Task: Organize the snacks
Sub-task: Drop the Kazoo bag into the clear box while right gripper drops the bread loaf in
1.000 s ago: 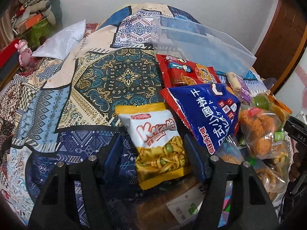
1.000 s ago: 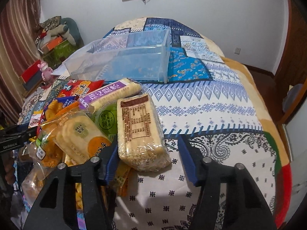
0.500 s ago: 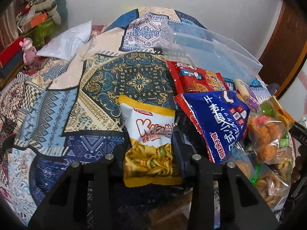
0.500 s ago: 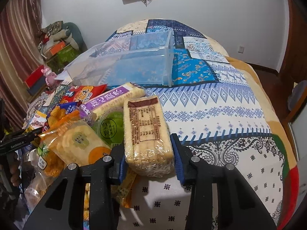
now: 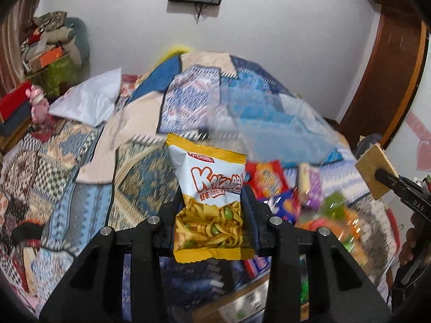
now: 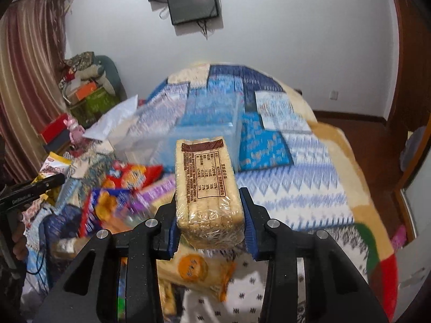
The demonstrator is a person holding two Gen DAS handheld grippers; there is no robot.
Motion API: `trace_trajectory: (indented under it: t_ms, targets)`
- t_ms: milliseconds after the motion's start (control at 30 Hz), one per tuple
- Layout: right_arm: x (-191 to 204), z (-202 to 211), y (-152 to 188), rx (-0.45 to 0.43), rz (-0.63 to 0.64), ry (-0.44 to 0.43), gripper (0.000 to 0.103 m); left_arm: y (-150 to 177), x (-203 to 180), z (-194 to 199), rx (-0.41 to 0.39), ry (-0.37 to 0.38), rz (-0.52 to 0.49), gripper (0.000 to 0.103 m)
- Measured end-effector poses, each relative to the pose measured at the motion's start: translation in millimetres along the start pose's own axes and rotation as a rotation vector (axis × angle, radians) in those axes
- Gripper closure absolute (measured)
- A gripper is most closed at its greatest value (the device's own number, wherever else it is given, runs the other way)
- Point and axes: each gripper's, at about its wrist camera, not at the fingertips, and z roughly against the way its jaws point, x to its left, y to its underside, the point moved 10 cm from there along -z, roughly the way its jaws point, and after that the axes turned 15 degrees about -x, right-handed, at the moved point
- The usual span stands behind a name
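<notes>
My left gripper [image 5: 212, 210] is shut on a white and yellow chips bag [image 5: 211, 188], held upright above the bed. In the right wrist view my right gripper [image 6: 208, 215] is shut on a clear-wrapped pack of biscuits [image 6: 204, 180], also lifted off the pile. The same biscuit pack [image 5: 373, 171] shows at the right edge of the left wrist view, and the chips bag [image 6: 55, 168] at the left edge of the right wrist view. Behind both stands a clear plastic bin [image 6: 188, 134], also seen as the bin [image 5: 269, 126]. A heap of snacks [image 6: 121, 188] lies below.
A patterned quilt [image 6: 296, 167] covers the bed. A white pillow [image 5: 89, 99] lies at the far left, with stacked clutter [image 5: 51, 53] beyond it. A screen [image 6: 194, 2] hangs on the back wall. A wooden door frame [image 5: 390, 67] is at the right.
Both grippers closed on their packs, the chips bag left and the biscuits right, then lifted them up off the pile. The view now reaches higher up the wall.
</notes>
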Motion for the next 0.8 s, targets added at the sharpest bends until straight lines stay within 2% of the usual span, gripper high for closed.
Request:
trace_trajectory:
  t_ms: [133,333,600,700,800]
  targets:
    - [7.3,-5.7,-21.3,-0.040,0.007,-0.015,0.068,-24.1,-12.7,-9.4,-0.038,0.003,-0.039,0.064]
    - [13.5,-30.6,-42.4,-0.054,-0.021,-0.034,0.068,-50.1,-29.5,-39.3,-0.044,0.024,-0.058,0.064]
    - [13.3,-77.0,-55.6,-0.036,-0.041,-0.025,0.068,-66.7,-41.0,-91.9,-0.002,0.059,-0.030,0.064]
    - [13.6,-92.9,-56.2,-0.022,-0.041,-0.021,0.068,-64.9,-43.8,-118.3,0.038,0.070,-0.015,0.064]
    - [14.4,-107.1,-53.3,-0.001,-0.042,-0.018,0.068,-62.5,-43.4,-139.7,0.054,0.049,-0.039,0.064]
